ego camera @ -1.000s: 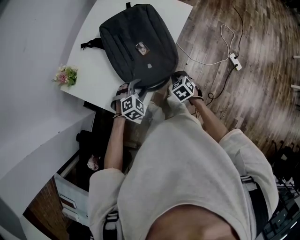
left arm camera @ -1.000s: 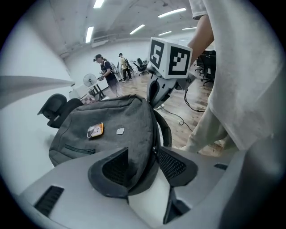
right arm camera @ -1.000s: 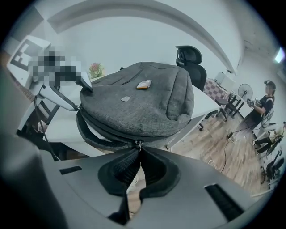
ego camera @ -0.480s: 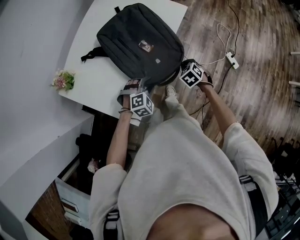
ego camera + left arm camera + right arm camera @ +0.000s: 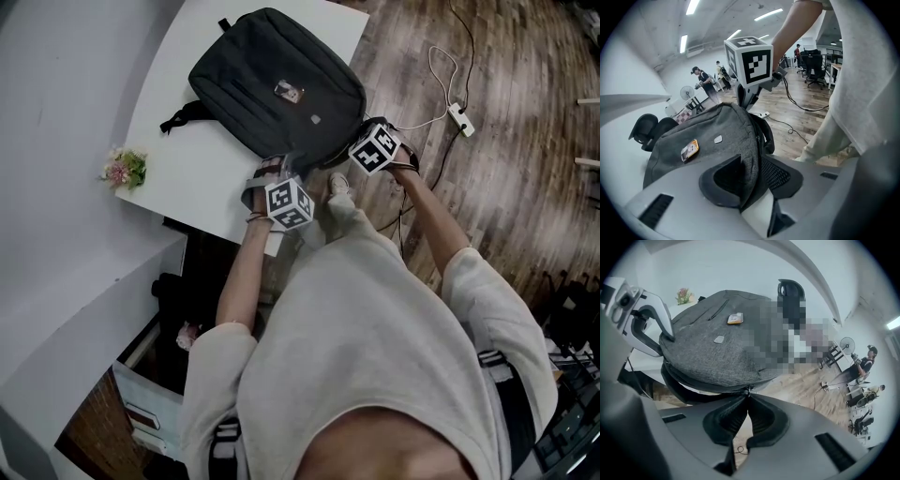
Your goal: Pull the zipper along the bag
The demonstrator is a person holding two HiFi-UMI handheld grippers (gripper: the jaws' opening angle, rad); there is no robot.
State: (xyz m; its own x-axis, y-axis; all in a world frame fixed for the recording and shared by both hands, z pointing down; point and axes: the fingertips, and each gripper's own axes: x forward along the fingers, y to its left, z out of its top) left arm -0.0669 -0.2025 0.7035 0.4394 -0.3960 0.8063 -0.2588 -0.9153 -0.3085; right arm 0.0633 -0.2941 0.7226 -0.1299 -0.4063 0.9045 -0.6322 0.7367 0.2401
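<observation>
A dark grey backpack (image 5: 281, 89) lies flat on the white table (image 5: 187, 159). My left gripper (image 5: 752, 161) is at the bag's near edge; its jaws are closing, with a fold of the bag's rim (image 5: 749, 140) pinched between the pads. In the head view its marker cube (image 5: 288, 203) sits just off the table's front edge. My right gripper (image 5: 748, 397) is at the bag's right near corner, shut on the zipper pull (image 5: 748, 390), with the zip line running left from it. Its cube (image 5: 375, 148) shows beside the bag.
A small bunch of flowers (image 5: 124, 169) sits at the table's left edge. On the wooden floor to the right lie a power strip (image 5: 460, 118) and white cable. A white box (image 5: 150, 403) stands below the table. Office chairs (image 5: 813, 72) and people are far off.
My left gripper has moved up to the bag's near edge and closed onto its rim. My right gripper has shifted right and farther along the bag's corner. The bag has turned slightly.
</observation>
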